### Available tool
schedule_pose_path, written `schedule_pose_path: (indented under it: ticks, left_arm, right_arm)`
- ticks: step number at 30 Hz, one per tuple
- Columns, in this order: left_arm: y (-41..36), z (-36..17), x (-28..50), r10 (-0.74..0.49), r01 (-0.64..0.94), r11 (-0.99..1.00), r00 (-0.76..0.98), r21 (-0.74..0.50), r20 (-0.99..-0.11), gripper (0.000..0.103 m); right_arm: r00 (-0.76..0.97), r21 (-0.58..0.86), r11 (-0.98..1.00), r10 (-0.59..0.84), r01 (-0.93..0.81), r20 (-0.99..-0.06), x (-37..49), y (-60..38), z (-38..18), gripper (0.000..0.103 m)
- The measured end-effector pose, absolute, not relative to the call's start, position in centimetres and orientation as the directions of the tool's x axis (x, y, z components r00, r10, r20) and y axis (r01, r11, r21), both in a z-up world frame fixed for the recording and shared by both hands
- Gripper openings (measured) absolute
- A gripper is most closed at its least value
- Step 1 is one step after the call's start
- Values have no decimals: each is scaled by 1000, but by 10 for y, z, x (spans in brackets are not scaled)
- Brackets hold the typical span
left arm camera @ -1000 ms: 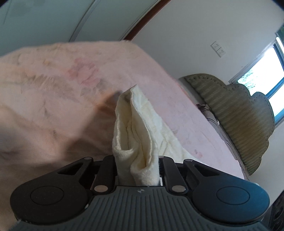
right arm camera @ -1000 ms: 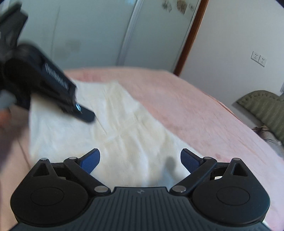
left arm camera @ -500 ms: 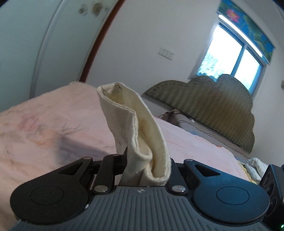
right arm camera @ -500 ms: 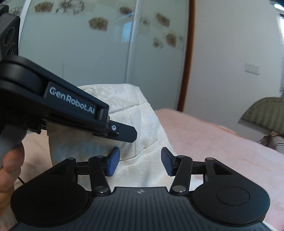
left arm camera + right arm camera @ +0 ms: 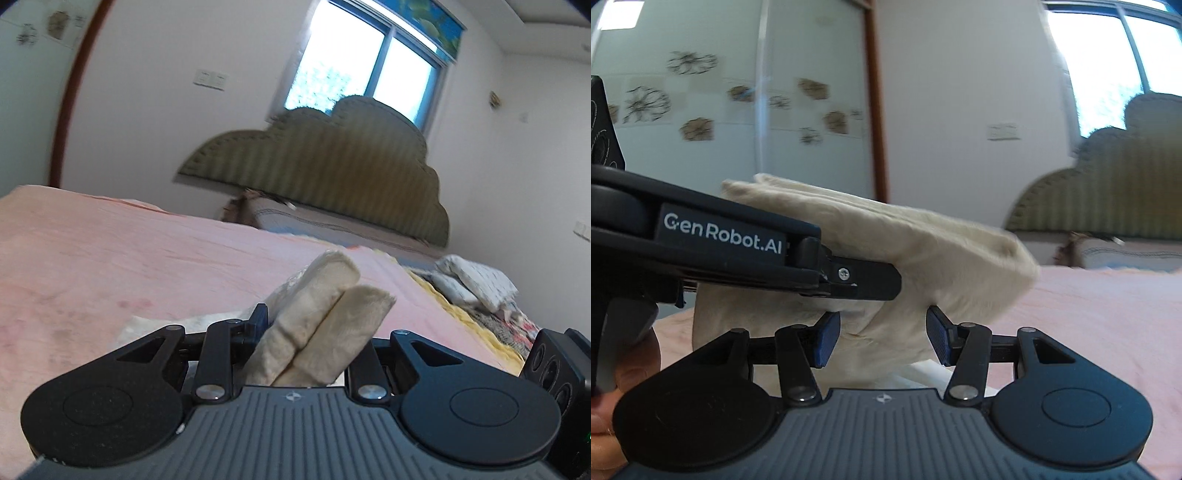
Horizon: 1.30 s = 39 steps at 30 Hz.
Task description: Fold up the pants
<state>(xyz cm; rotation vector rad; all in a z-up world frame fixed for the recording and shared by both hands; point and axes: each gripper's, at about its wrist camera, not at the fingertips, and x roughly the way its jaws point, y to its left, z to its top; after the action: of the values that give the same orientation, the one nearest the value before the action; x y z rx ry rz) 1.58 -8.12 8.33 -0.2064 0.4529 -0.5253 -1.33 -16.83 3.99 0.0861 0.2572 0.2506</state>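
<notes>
The cream pants (image 5: 325,302) are a thick folded bundle lifted off the pink bed cover (image 5: 147,266). My left gripper (image 5: 314,328) grips one end, which sticks out forward between its jaws; the jaws are opening a little with the cloth still pinched. In the right wrist view the left gripper (image 5: 871,284) reaches in from the left and clamps the pants (image 5: 942,251) from the side. My right gripper (image 5: 882,332) sits just below it, its blue pads (image 5: 827,336) closed on a hanging fold of the same bundle.
A green scalloped headboard (image 5: 332,166) and a window stand ahead. A pile of patterned bedding (image 5: 476,284) lies at the bed's right. A flower-print wardrobe (image 5: 738,110) is behind. A person's hand (image 5: 628,369) holds the left gripper's handle.
Both grippers rose and swung toward the headboard, lifting the pants off the bed. The right jaws went from wide open to closed on the cloth. The left gripper rolled.
</notes>
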Motion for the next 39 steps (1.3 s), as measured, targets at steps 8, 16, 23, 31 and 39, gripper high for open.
schedule_pose_path:
  ticks: [8,16,23,31,39]
  left_arm:
    - [-152,49,24,-552,504,832,709,-233,-438,31]
    - [-191,21,17,-543,526,832,701,-178,-463,33]
    - [-198,18,17,-556,539,823,699,-178,-450,32]
    - [-196,-15,48,-598,513,791,538,-332,-594,32]
    - [-192,-24,57,-657,560,731,424,-390,-624,66]
  right_arm:
    - [937,133,982,167,-132,-305,-25,-218,18,52]
    - [920,112,990,122,-87,-372,-25,-243,-1,52]
    - [932,82,995,88,-63,-351,-36,-249,-8,52]
    - [853,119,993,63,-1,-517,-37,-259,-27,60]
    - [828,107,981,-74,159,-557,-82,-287,-23,68]
